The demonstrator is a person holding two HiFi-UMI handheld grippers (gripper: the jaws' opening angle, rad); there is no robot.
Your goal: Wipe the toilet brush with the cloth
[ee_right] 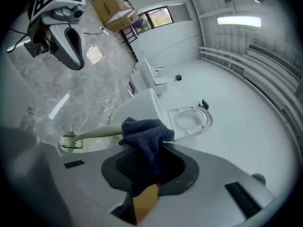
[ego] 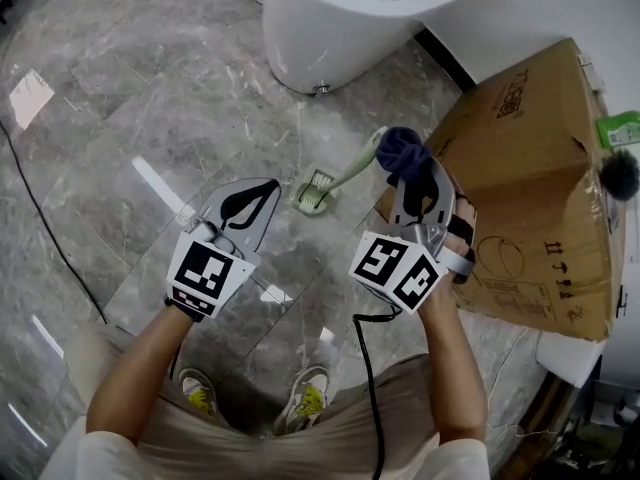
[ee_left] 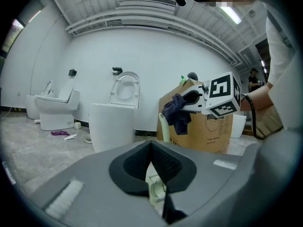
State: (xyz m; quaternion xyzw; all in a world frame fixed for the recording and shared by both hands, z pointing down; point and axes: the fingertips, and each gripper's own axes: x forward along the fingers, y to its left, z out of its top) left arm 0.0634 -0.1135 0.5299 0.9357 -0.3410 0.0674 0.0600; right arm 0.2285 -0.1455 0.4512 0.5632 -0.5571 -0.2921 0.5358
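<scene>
On the grey marble floor (ego: pixel 100 118), between white ceramic toilet (ego: pixel 320 38) and brown cardboard box (ego: pixel 520 148), the pale green toilet brush (ego: pixel 330 181) slants, its handle end meeting the dark blue cloth (ego: pixel 403 148) clamped in the right tongs (ego: pixel 414 175). The left tongs (ego: pixel 265 190), closed together and empty, hang over open floor just beside the brush head.

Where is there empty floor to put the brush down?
The big bare stretch of floor left of the toilet, beyond the left gripper. It is crowded on the right: the brush, the cloth in the right gripper and the cardboard box sit close together.
</scene>
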